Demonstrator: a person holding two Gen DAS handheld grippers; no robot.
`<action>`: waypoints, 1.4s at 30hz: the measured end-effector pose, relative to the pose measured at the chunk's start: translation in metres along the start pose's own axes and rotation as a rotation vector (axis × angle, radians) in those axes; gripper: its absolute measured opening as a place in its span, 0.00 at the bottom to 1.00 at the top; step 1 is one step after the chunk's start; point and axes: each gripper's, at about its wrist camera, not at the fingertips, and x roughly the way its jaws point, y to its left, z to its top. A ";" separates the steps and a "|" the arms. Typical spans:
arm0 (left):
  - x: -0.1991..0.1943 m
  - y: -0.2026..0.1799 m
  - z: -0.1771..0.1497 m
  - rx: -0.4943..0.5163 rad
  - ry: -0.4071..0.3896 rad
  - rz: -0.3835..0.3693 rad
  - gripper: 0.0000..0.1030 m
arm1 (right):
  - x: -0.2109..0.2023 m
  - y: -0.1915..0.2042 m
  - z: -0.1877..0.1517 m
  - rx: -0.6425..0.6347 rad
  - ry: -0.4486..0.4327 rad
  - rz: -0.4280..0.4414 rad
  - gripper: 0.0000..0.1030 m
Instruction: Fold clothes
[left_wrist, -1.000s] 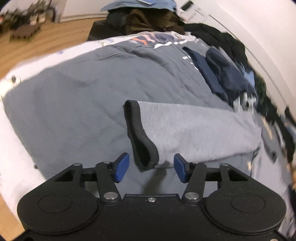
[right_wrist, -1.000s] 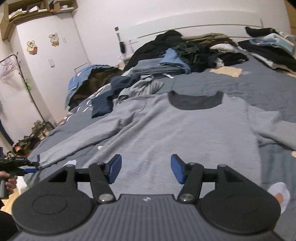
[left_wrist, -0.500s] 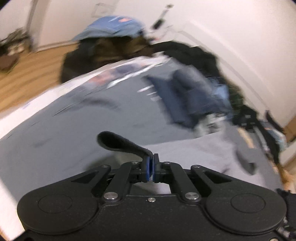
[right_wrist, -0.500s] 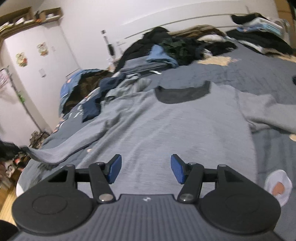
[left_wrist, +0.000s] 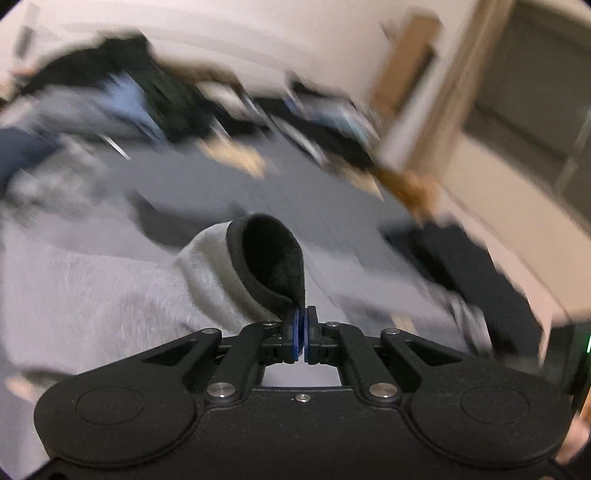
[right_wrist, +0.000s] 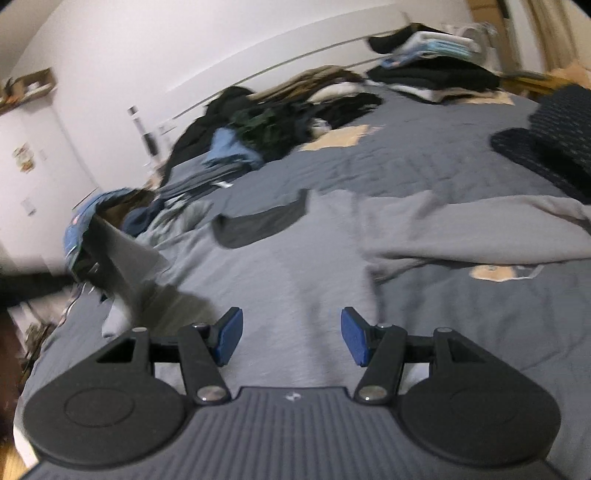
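Cluttered bed (right_wrist: 424, 162), grey sweater (right_wrist: 295, 266) spread flat; left gripper (left_wrist: 301, 328), open a second ago, now pinching sleeve cuff (left_wrist: 271, 258), lifted toward sweater's middle; right gripper (right_wrist: 291, 338) spread, empty; sleeve fold begun

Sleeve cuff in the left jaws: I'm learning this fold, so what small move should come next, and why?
Probably carry the cuff inward and lay it on the chest of the grey sweater. The left gripper is shut on the cuff's dark edge and the sleeve hangs lifted off the bed, while the sweater's body lies flat. The right gripper is open and holds nothing.
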 end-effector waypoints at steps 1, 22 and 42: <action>0.021 -0.009 -0.012 0.013 0.045 -0.015 0.03 | 0.000 -0.006 0.002 0.010 -0.004 -0.011 0.56; -0.020 0.037 -0.056 -0.073 -0.065 -0.060 0.45 | 0.088 0.026 -0.002 -0.293 0.171 0.038 0.63; -0.036 0.078 -0.059 -0.110 -0.038 0.025 0.46 | 0.082 0.040 0.038 -0.306 0.088 0.012 0.04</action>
